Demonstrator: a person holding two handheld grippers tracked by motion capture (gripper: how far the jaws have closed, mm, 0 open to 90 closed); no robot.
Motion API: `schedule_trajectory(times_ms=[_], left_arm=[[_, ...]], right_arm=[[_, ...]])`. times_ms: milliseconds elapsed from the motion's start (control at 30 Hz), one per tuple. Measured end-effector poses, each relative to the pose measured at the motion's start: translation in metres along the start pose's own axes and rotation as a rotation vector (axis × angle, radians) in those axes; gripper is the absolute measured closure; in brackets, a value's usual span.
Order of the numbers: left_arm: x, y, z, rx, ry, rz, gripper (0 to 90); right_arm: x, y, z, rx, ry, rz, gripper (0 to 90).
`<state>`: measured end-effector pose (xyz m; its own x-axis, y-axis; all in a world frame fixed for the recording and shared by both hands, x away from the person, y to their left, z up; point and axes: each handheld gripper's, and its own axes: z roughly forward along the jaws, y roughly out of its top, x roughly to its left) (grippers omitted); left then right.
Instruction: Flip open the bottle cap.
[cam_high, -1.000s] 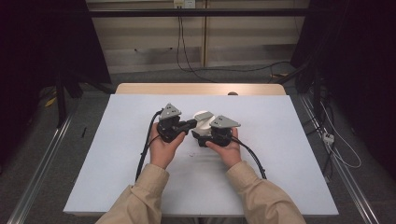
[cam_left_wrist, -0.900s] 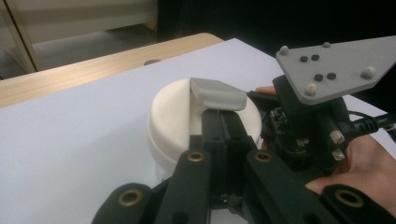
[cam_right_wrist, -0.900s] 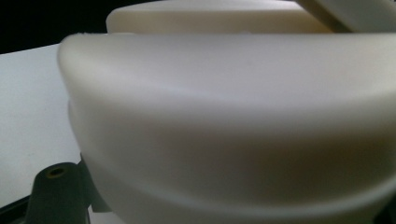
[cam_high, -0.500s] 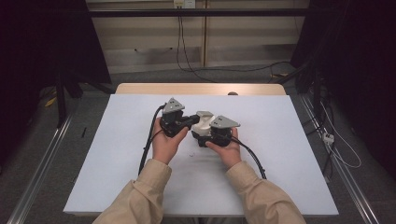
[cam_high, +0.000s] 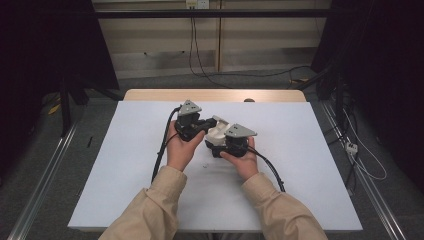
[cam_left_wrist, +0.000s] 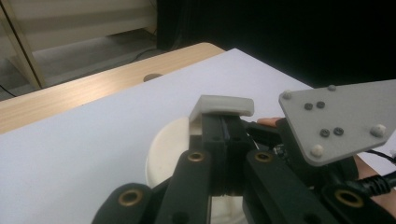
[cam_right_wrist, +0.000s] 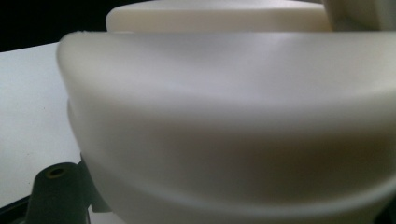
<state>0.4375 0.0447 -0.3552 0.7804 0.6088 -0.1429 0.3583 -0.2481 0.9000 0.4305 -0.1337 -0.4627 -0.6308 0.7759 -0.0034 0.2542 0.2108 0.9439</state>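
Two tan sleeves (cam_high: 150, 210) come in over the near edge of the table (cam_high: 310, 190), and both hands meet a little back from its middle. The right gripper (cam_high: 220, 147) sits nearest, grey plate on top, pressed up against a cream-white plastic part (cam_high: 217, 131); in its own view that part looms right against the lens, a smooth rounded rim with a flat disc behind it, and the jaws look clenched on it, though the pads themselves are hidden. Just beyond, the left gripper (cam_high: 202, 125) comes in from the left, jaws drawn fully together, pinching the top of the same piece; its own view shows the two black jaws (cam_left_wrist: 224, 140) flat against each other under a small grey-white tab (cam_left_wrist: 223, 105), with the round cream body (cam_left_wrist: 168, 144) below. The part is held between the two tools, above the white sheet. A tiny white speck (cam_high: 204, 164) lies on the sheet near the hands. Farther back, the bare wooden strip (cam_high: 215, 95) runs along the far edge.
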Motion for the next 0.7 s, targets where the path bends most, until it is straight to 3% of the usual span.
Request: schedule_trajectory(times_ms=[700], left_arm=[[0.001,0.011,0.010,0.001,-0.001,-0.008,90.0]], right_arm=[[0.000,0.000,0.000,0.003,-0.002,-0.002,18.6]])
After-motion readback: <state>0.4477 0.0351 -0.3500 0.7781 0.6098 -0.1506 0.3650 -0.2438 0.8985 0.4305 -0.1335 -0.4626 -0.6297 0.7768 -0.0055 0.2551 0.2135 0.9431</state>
